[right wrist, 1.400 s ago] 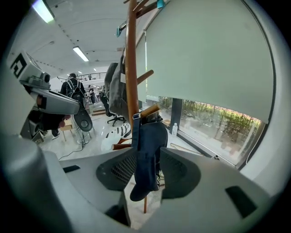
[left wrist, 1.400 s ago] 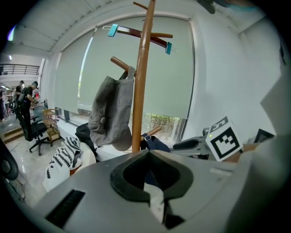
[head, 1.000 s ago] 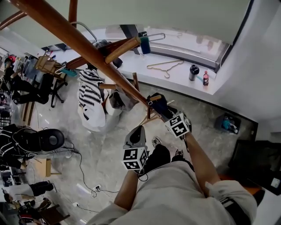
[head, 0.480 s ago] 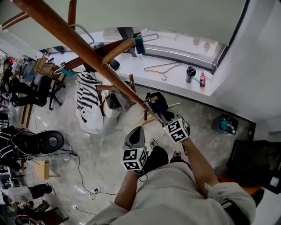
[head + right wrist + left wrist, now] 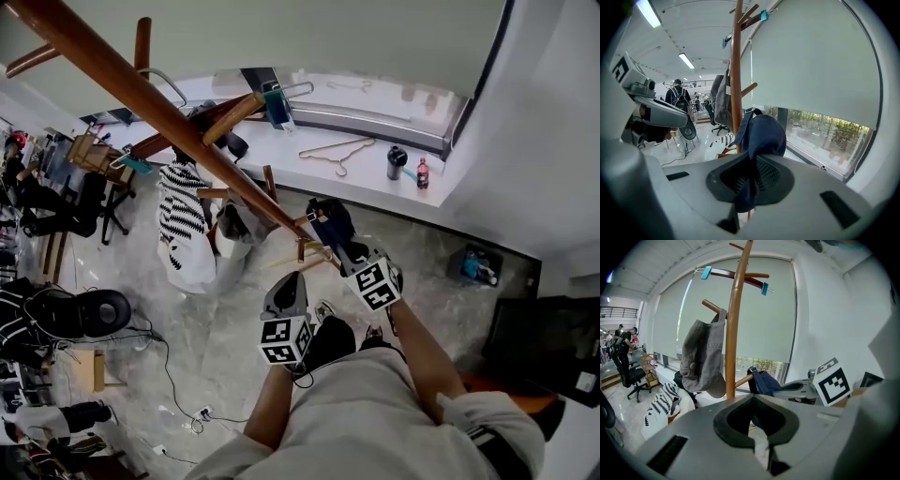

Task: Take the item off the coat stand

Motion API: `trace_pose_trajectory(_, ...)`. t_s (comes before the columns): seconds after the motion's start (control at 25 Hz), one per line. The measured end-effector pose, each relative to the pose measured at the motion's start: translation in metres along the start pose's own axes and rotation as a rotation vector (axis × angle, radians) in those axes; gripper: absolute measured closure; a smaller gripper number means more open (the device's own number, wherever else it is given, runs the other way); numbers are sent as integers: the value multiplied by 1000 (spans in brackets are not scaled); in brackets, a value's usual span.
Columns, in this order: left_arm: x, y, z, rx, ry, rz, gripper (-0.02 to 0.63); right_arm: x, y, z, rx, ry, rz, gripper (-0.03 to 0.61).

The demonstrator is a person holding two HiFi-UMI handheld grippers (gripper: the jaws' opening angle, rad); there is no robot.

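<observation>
The right gripper [image 5: 750, 180] has its jaws clenched on the lower edge of a blue cap [image 5: 761, 133]. The cap sits at the end of a low peg of the coat stand [image 5: 733, 333], at 3 o'clock of the pole in the left gripper view. The left gripper [image 5: 757, 427] has its jaws pressed together, with nothing between them. A grey garment [image 5: 701, 357] hangs at 9 o'clock of the pole.

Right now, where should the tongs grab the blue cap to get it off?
Grip the loose cloth hanging low on the blue cap, coming from the side away from the pole. The right tongs are shut there. Its strap looks hooked over an up-tilted peg, so it probably has to lift up and off the tip.
</observation>
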State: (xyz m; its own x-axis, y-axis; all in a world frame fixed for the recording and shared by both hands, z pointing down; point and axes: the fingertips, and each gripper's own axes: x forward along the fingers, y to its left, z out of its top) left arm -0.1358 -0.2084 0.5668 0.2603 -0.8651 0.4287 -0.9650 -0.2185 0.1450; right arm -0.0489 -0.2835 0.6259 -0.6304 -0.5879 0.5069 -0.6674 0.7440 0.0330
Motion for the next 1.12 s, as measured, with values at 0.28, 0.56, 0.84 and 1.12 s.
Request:
trace_pose_trajectory(0.28, 0, -14, 4, 7, -11, -8, 604, -20, -10, 7, 31, -62, -17, 563)
trace_pose_trajectory(0.56, -9, -21, 11, 10, -33, 2, 604, -51, -12, 23, 61, -138, -38, 563)
trace_pose_trajectory(0.84, -34, -26, 16, 41, -88, 71, 604, -95, -10, 33, 61, -244, -58, 563)
trace_pose_trajectory(1.12, -62, -34, 24, 20, -158, 93, 604, -139, -12, 48, 110, -352, -67, 563)
